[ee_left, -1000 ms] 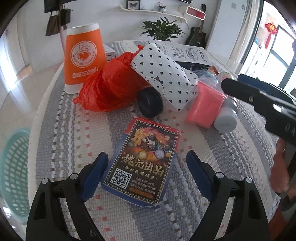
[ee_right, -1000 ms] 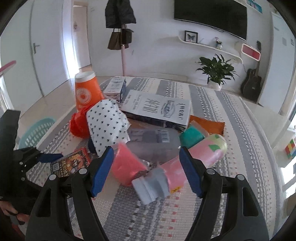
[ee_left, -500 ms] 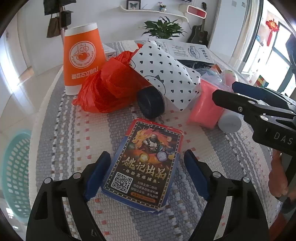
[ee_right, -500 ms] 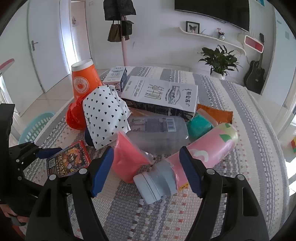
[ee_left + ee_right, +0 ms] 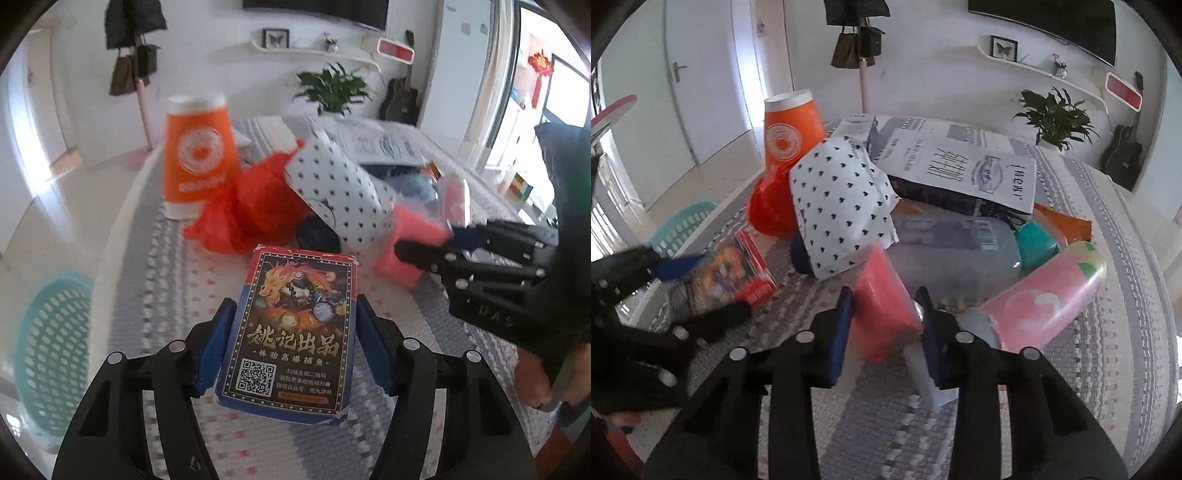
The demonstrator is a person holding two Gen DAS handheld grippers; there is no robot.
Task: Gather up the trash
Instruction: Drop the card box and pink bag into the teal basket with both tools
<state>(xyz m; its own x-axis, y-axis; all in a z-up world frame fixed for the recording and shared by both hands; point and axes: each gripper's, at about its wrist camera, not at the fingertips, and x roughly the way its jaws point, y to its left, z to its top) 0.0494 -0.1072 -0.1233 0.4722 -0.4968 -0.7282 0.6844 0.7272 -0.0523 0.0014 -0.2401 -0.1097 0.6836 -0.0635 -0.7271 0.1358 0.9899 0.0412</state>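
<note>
A card box [image 5: 295, 332] with a dragon picture and a QR code sits between the blue pads of my left gripper [image 5: 295, 306]. Its jaws are closing, both pads touch the box's long sides, and the box is tipped up off the striped cloth [image 5: 166, 288]. In the right wrist view my right gripper [image 5: 884, 295] is closing on a coral-pink soft packet [image 5: 882, 295], and both pads press its sides. The same packet [image 5: 406, 247] shows at the tips of the right gripper [image 5: 424, 243] in the left wrist view.
The pile holds an upturned orange cup [image 5: 199, 158], a red plastic bag [image 5: 251, 210], a white heart-dotted bag [image 5: 842, 206], a clear bottle [image 5: 953, 247], a pink bottle [image 5: 1045, 295] and a printed paper bag [image 5: 960, 170]. A teal basket [image 5: 51, 347] stands below the table's left edge.
Both grippers narrowed. The left one closed onto the card box, which now lies straight between the pads and tipped up. The right one moved left off the pink bottle's cap onto the coral packet.
</note>
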